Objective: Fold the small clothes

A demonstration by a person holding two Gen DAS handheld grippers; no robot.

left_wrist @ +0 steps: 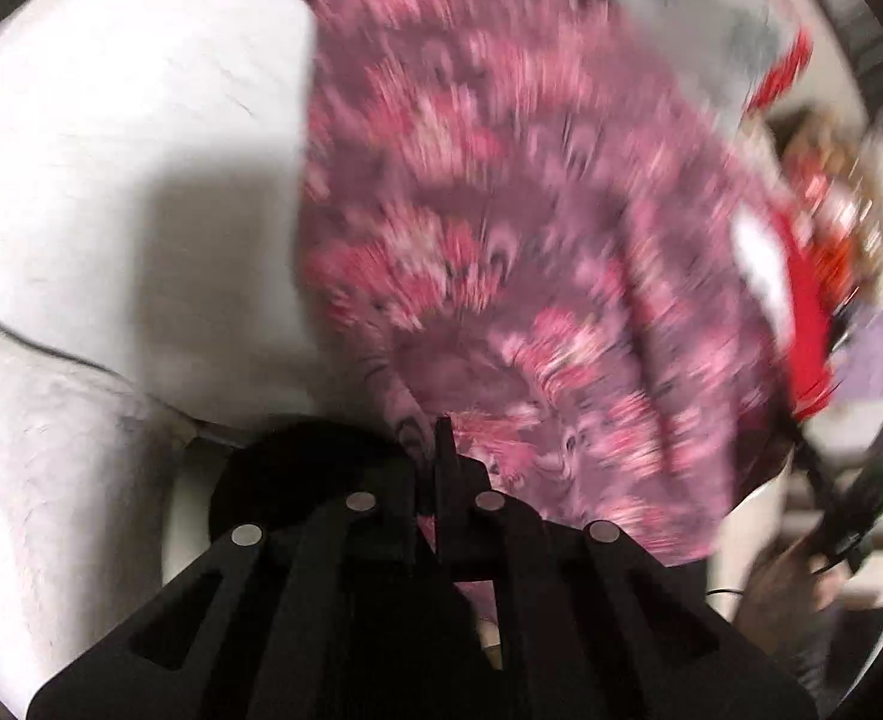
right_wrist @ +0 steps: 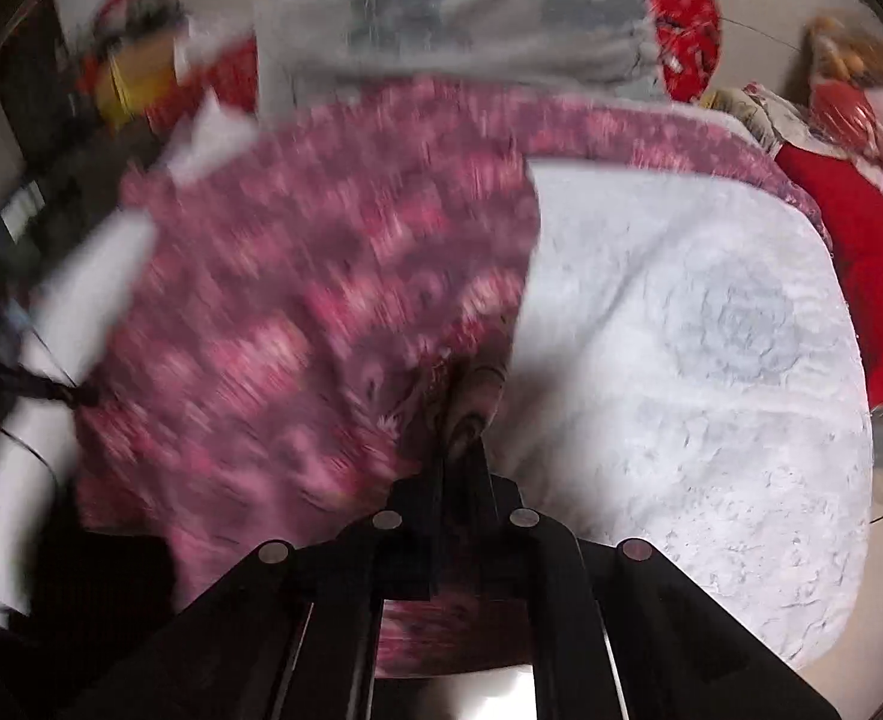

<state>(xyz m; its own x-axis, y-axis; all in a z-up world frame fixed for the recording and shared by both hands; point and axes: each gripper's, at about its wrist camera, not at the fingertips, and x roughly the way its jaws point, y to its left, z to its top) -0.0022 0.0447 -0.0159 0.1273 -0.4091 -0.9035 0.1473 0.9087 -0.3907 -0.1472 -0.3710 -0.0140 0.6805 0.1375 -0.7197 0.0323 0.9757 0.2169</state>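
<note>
On the white cover (right_wrist: 711, 360), we are pinching the pink patterned garment (left_wrist: 501, 252) at its edge. Left gripper (left_wrist: 432, 450) and right gripper (right_wrist: 462, 438) are both clamping its cloth.

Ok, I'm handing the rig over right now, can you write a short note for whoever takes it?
Left tongs: shut on an edge of the pink patterned cloth.
Right tongs: shut on another edge of the same cloth.
The cloth lies spread over the white cover; a grey garment and red items sit beyond it.
Done: both edges gripped.
Left: no fold shows yet, so carry the held edges across and lay them down. Pictures are blurred, so check the grips first.
</note>
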